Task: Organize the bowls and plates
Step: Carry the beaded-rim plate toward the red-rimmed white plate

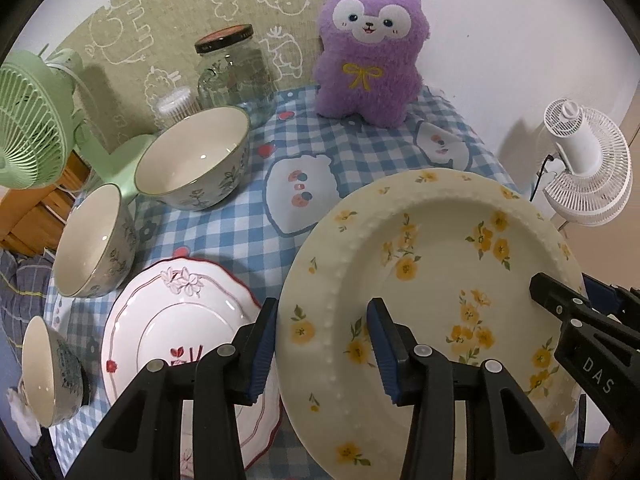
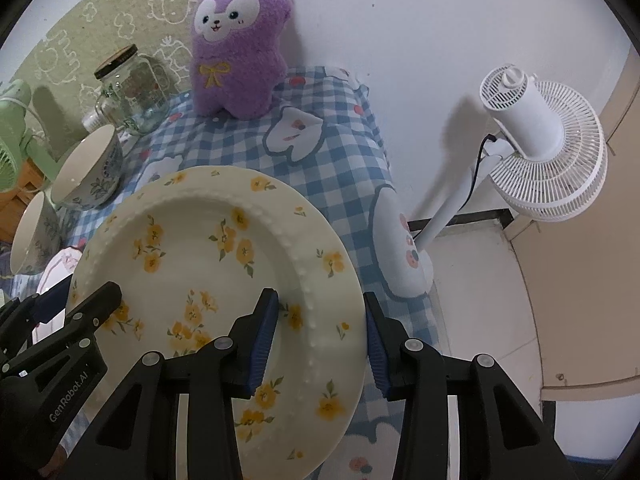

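A cream plate with yellow flowers [image 1: 432, 280] is held tilted above the checked tablecloth by both grippers. My left gripper [image 1: 323, 344] straddles its left rim, one finger on each face. My right gripper [image 2: 320, 340] straddles its right rim [image 2: 332, 312] the same way and shows in the left wrist view [image 1: 560, 300]. The plate also fills the right wrist view [image 2: 208, 264]. A white plate with red trim [image 1: 176, 328] lies flat at the left. Three patterned bowls stand along the left: large [image 1: 196, 160], middle [image 1: 96, 240], small [image 1: 48, 372].
A purple plush toy [image 1: 368, 56], a glass jar [image 1: 232, 72] and a green fan [image 1: 28, 120] stand at the back of the table [image 1: 256, 208]. A white floor fan [image 2: 536, 140] stands beyond the table's right edge, by the wall.
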